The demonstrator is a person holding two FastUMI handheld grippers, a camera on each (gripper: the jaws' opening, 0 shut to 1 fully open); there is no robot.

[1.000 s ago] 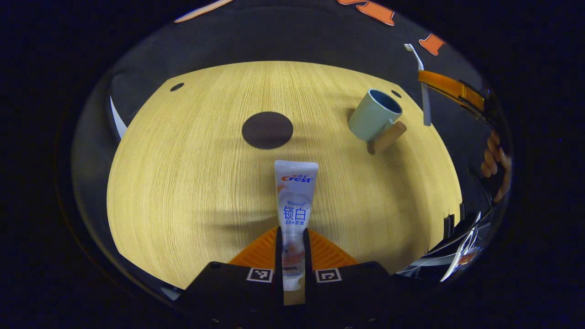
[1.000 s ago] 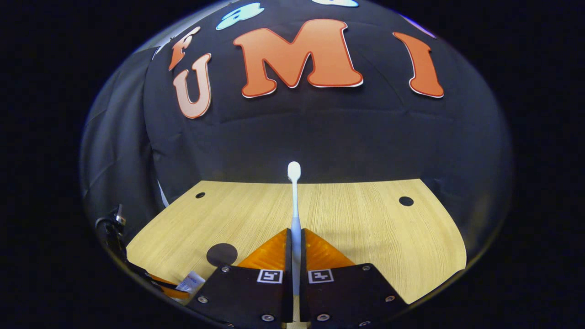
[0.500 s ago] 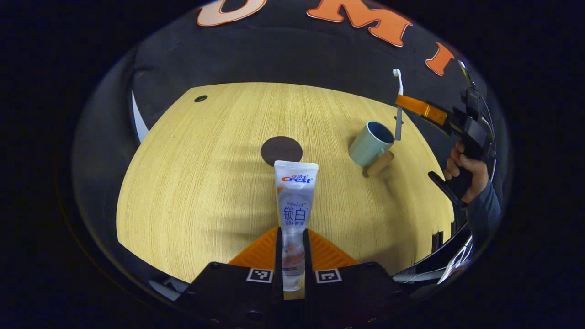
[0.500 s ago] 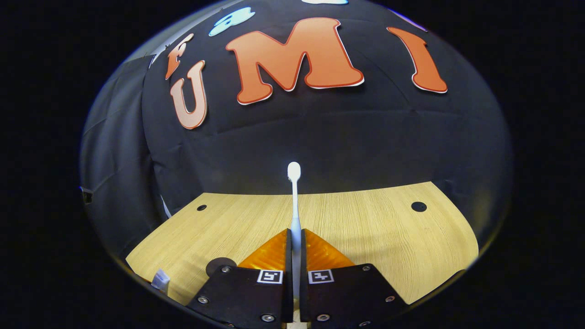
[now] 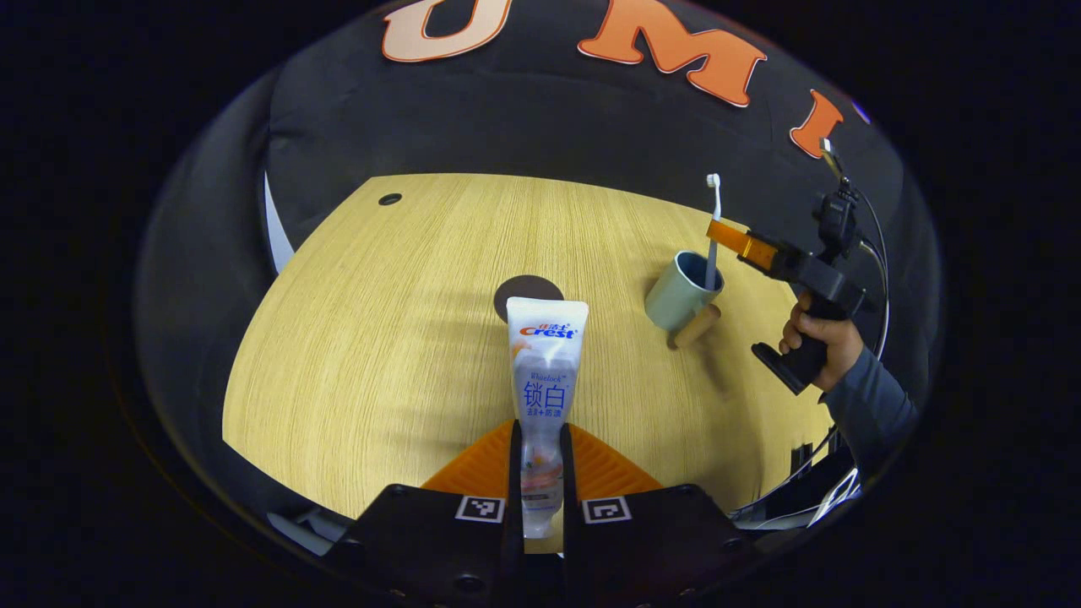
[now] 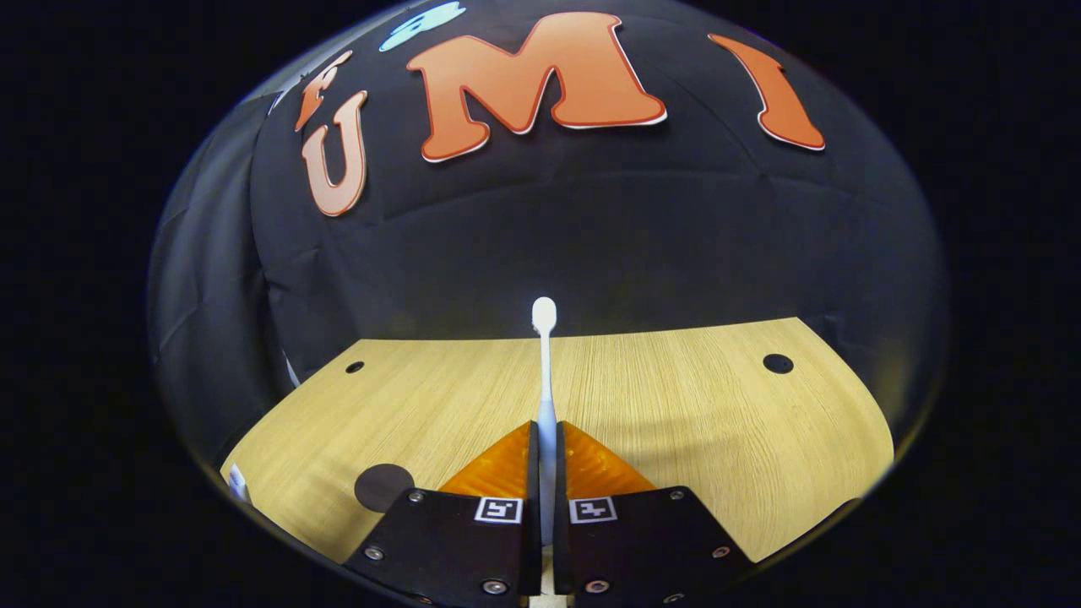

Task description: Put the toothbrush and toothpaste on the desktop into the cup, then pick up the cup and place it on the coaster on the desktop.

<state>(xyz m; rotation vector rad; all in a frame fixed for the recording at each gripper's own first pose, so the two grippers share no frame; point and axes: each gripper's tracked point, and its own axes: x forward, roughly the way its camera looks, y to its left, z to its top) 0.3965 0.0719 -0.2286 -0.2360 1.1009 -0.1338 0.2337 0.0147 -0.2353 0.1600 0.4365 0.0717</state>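
My left gripper (image 5: 537,443) is shut on a white toothpaste tube (image 5: 545,371), held above the wooden desktop (image 5: 380,338). Beyond the tube's end lies the dark round coaster (image 5: 524,289). A pale green cup (image 5: 681,291) with a wooden handle stands to the right. My right gripper (image 5: 726,236), held by a hand (image 5: 817,333), grips a white toothbrush (image 5: 713,228) upright, its lower end dipping into the cup's mouth. In the right gripper view the right gripper (image 6: 545,443) is shut on the toothbrush (image 6: 545,371), head up, and the coaster (image 6: 382,485) sits at lower left.
The desktop (image 6: 718,439) has small dark holes near its far corners (image 6: 777,364) (image 5: 390,199). The black cloth wall rises just behind the far edge. A grey sleeve (image 5: 874,405) and cables hang at the right of the left gripper view.
The right gripper has carried the toothbrush down and left until its lower end enters the cup. My left gripper has pulled back a little with the toothpaste still held.
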